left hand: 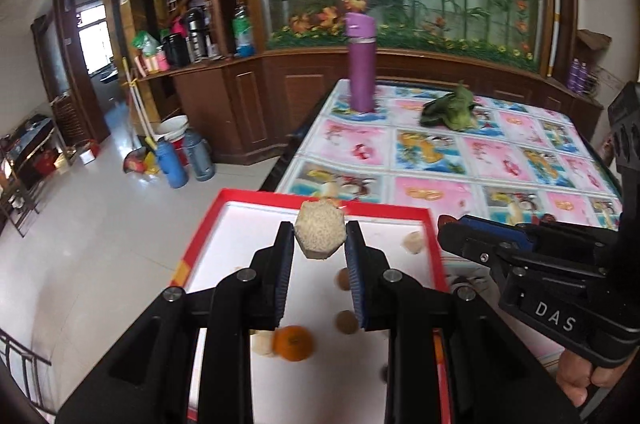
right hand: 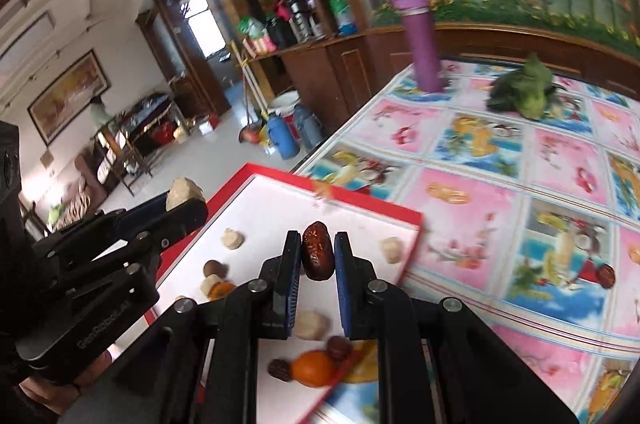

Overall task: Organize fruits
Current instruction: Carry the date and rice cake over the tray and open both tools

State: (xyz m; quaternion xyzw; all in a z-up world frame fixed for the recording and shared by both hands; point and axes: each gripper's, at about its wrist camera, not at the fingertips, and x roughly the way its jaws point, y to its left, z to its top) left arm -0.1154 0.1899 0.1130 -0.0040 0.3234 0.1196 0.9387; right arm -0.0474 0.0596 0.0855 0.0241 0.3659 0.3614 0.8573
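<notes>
Fruits ride in both tools: my left gripper (left hand: 320,234) clamps a pale chunk (left hand: 320,231), my right gripper (right hand: 318,256) a date (right hand: 317,251); I'd lower each gently into the red tray (left hand: 360,204) before letting go.

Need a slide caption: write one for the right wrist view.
Right tongs grip a red date above the red-rimmed tray of assorted fruit.

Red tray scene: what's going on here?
A person holds a tool in each hand above the red-rimmed tray. The left tool grips a pale hexagonal piece; the right tool grips a dark red date. An orange and several small pieces already lie in the tray.
</notes>
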